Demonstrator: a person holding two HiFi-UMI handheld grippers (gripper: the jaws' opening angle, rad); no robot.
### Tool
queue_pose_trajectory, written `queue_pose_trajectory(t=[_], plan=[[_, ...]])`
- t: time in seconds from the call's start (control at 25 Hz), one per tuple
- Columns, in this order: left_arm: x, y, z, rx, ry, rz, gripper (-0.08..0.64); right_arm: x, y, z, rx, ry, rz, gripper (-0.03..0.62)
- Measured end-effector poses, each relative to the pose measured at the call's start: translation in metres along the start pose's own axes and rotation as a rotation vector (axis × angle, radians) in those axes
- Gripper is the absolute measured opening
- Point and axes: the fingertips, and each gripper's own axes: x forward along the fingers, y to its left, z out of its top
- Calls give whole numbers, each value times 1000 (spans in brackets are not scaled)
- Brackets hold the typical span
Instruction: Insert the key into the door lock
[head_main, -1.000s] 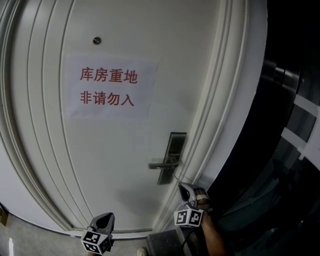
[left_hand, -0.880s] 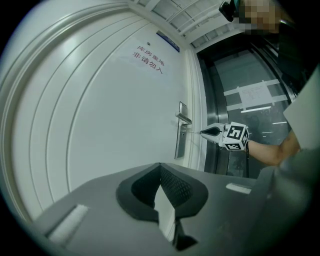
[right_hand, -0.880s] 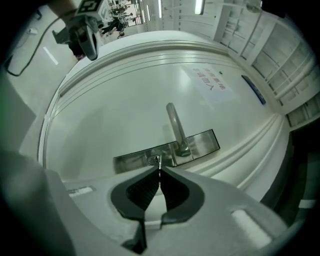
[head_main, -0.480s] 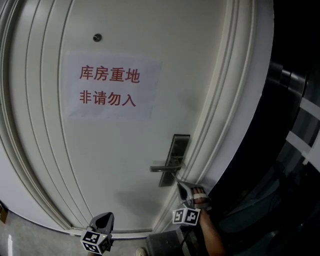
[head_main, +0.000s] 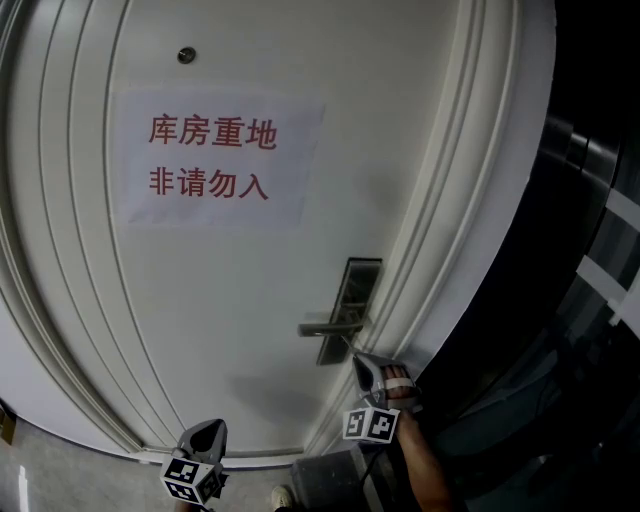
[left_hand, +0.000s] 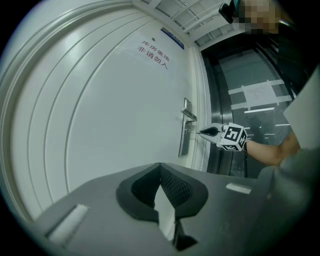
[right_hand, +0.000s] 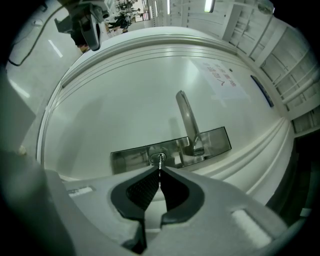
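Note:
The steel lock plate with its lever handle sits on the white door. In the right gripper view the plate fills the middle, with the round keyhole just ahead of the jaws. My right gripper is shut on a thin silver key, whose tip is at the keyhole. How far it is in, I cannot tell. From the left gripper view the right gripper points level at the plate. My left gripper hangs low and back from the door, shut on nothing.
A paper sign with red characters is taped above the lock, and a peephole sits higher. The moulded door frame runs just right of the plate. Dark glass panels stand further right. A dark bin stands near the floor.
My right gripper has edged closer to the lock plate with the key. The head view has shifted slightly. The left gripper stays where it was.

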Motion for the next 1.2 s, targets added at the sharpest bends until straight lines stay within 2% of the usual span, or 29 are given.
queue_pose_trajectory(t=[1.2], plan=[[-4,14,-3,-12,6,7,3,9,0,3,-63,76,-19,11]])
